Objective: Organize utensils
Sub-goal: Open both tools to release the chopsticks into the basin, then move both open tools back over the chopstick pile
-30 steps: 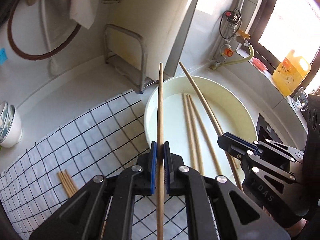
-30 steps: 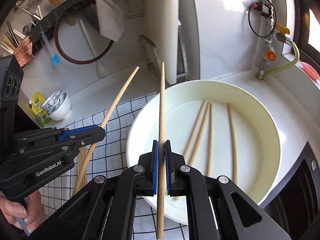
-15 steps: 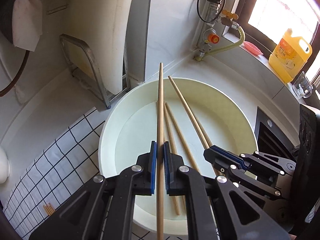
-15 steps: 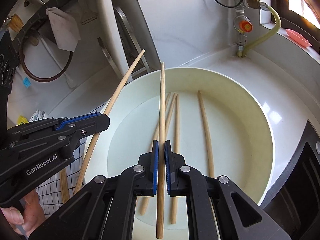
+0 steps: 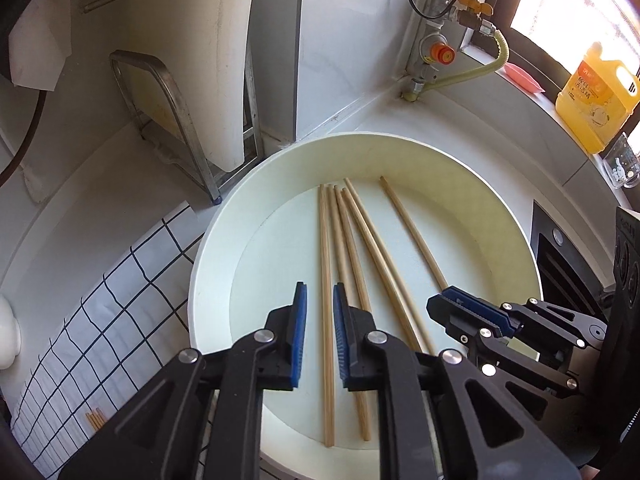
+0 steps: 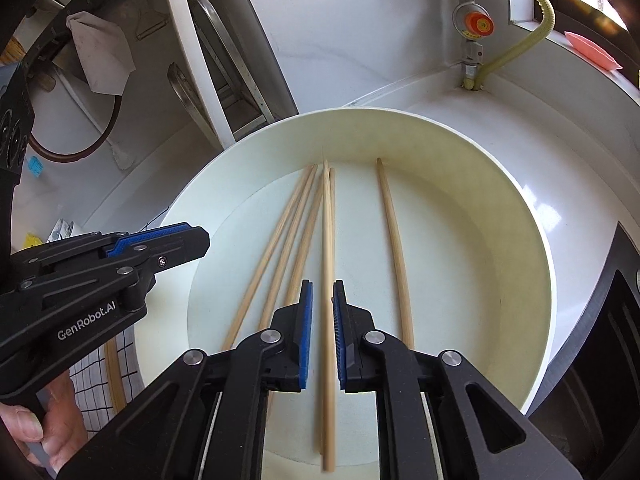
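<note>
Over the white basin [image 5: 500,216], left tongs [image 5: 320,300] and right tongs [image 6: 323,294] just parted, chopsticks [image 5: 352,248] loose between pads

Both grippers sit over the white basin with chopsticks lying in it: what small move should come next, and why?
Probably lift both grippers clear. The left gripper and right gripper have just been opening; each chopstick between the pads looks released into the basin, while more chopsticks on the checked cloth wait.

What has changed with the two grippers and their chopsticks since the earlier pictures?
Both grippers came down over the white bowl, and their jaws have just been opening. The left gripper let go of its chopstick, which now lies in the bowl. The right gripper released its chopstick too; it looks blurred between the pads. The three chopsticks already in the bowl stayed.
</note>
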### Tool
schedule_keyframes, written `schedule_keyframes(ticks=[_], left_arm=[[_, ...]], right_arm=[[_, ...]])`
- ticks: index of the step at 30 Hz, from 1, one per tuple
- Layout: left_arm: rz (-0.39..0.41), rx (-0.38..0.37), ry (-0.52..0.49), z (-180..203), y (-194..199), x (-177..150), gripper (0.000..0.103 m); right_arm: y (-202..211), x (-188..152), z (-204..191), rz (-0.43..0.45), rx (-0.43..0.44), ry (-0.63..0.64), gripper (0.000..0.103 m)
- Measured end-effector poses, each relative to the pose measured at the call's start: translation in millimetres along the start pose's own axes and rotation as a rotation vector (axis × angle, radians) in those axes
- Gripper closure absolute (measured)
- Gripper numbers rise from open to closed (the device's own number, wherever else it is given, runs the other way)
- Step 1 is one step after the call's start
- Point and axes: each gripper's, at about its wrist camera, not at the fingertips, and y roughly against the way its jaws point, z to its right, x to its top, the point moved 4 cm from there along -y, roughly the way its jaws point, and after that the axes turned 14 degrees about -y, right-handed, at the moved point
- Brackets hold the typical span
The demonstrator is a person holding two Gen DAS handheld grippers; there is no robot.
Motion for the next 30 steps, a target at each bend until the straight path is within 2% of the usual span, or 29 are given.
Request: schedule_keyframes(ticks=[5,18,23,30], left_arm=[[0.012,0.02,0.016,-6,9,-2,0.079],[0.018,0.056,0.068,-22,36,-24,0.077],[0.035,0.08,0.102,-34,54,-40,0.065],[0.056,0.114,0.156,-51,81,-68,0.06]], right_arm=[[5,2,1,0.01,0.001,-0.007,0.086],[21,-7,-17,0.018,0.027,0.038,0.083],[27,-16,-29,0.011,0.04,0.069,0.076],[37,-31,-56,0.009,0.062,0.132,0.072]])
